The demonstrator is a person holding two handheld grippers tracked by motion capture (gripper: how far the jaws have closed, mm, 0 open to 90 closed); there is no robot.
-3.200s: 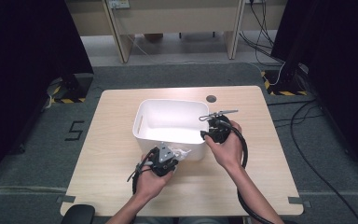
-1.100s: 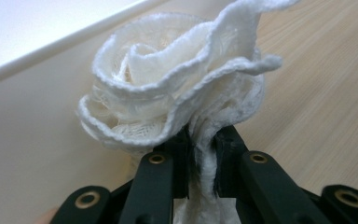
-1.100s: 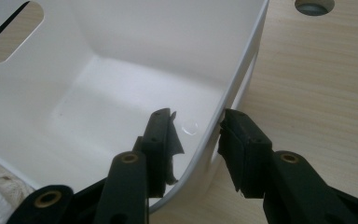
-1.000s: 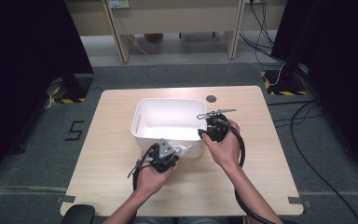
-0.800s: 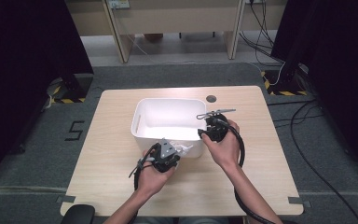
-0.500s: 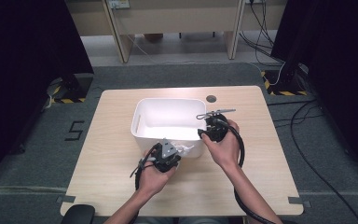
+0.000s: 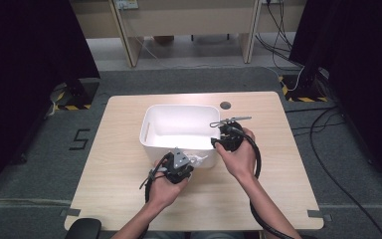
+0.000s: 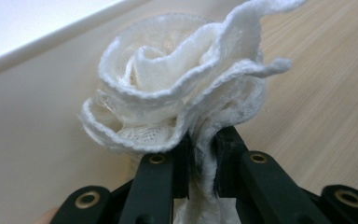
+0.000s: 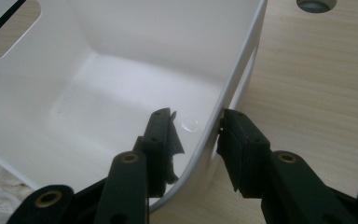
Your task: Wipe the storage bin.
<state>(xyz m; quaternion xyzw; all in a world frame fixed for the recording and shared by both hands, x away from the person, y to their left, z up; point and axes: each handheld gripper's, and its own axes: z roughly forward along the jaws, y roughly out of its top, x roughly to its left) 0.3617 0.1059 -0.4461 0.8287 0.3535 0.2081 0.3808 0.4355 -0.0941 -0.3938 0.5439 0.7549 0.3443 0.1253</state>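
Light wooden table (image 7: pixel 119 199) carries a white rectangular plastic bin (image 7: pixel 179 124). Right gripper (image 9: pixel 198 128) straddles the bin's near right corner wall, one jaw inside, one outside, not clearly pressing. Left gripper (image 8: pixel 200 154) is clenched on a white crumpled lace-edged cloth (image 8: pixel 177 88), held just outside the bin's near wall.

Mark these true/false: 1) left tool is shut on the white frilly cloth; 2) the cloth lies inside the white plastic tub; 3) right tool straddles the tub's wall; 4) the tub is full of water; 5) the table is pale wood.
1) The left tool is shut on the white frilly cloth. True.
2) The cloth lies inside the white plastic tub. False: it is outside, by the tub's near wall.
3) The right tool straddles the tub's wall. True, one jaw inside, one outside.
4) The tub is full of water. False: its bottom looks bare.
5) The table is pale wood. True.
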